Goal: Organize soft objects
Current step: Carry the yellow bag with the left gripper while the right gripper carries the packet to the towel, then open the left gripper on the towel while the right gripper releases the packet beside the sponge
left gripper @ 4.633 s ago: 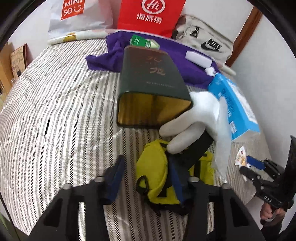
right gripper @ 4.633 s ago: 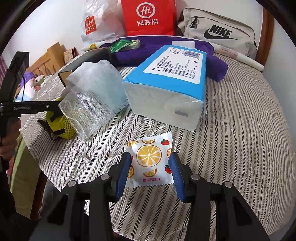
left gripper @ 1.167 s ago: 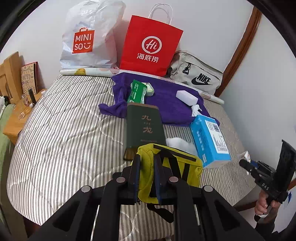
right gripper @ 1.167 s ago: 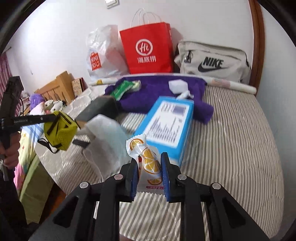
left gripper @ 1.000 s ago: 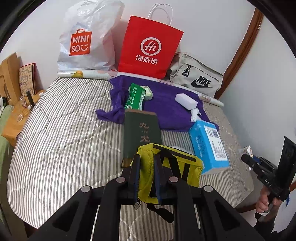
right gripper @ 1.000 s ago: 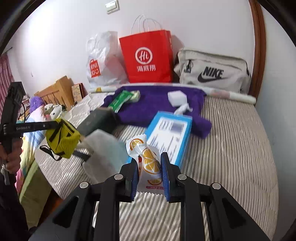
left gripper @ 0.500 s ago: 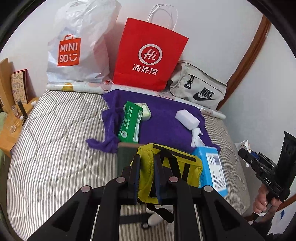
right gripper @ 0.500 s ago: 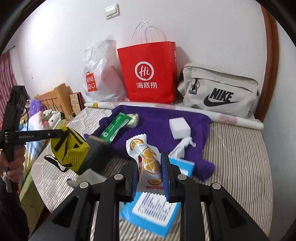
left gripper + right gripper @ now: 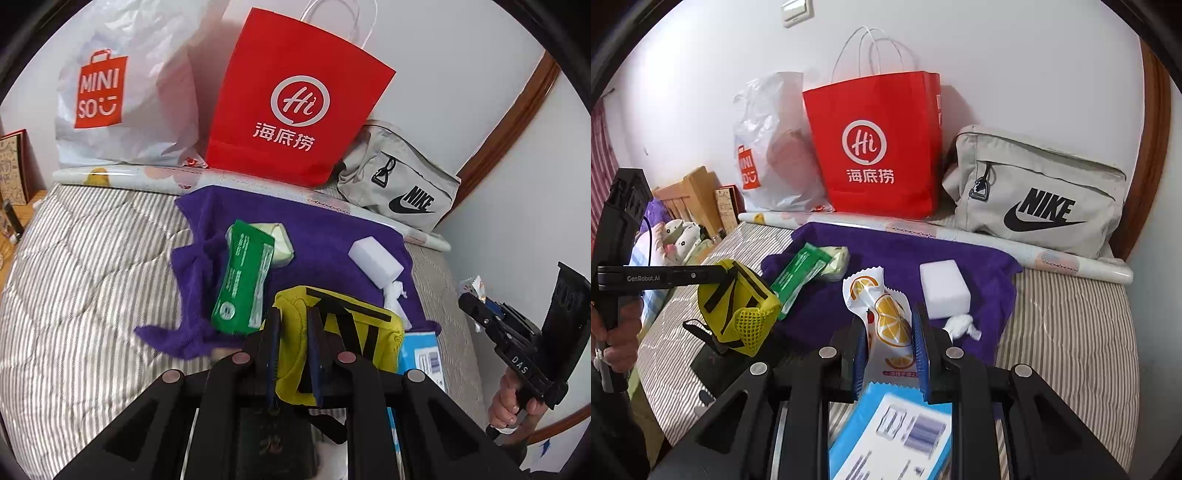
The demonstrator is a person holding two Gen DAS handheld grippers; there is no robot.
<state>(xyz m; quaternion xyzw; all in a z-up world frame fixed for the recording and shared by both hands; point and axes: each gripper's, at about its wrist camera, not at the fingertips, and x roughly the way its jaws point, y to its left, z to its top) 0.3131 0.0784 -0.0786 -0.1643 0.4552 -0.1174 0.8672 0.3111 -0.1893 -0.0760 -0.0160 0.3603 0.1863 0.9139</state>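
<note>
Two grippers are in our hands above a striped bed (image 9: 92,266), each carrying something soft.

Through the left wrist camera we see our left gripper (image 9: 294,350) with its blue-padded fingers clamped on the edge of a yellow pouch (image 9: 351,332) with black straps, held clear of the bedding. Beyond it lies a purple towel (image 9: 325,243) bearing a green packet (image 9: 243,280), a white sponge block (image 9: 375,260) and a crumpled white wad (image 9: 395,291). A blue tissue pack (image 9: 421,354) peeks out just right of the pouch, and a dark box (image 9: 273,439) sits low between the gripper arms. Against the wall stand a white Miniso bag (image 9: 122,92), a red paper bag (image 9: 295,99) and a grey Nike bag (image 9: 399,192). At the far right, our right gripper (image 9: 480,314) is pinching a white wrapper.

Through the right wrist camera we see that right gripper (image 9: 889,343) closed on an orange-print snack packet (image 9: 882,314), upright between the pads, above the towel's (image 9: 908,254) near edge. The sponge block (image 9: 943,288) sits just right of it on the towel, the tissue pack (image 9: 897,435) directly below. To the left, the left gripper (image 9: 716,275) grips the pouch (image 9: 738,310) in the air over the bed's (image 9: 1071,332) edge.
</note>
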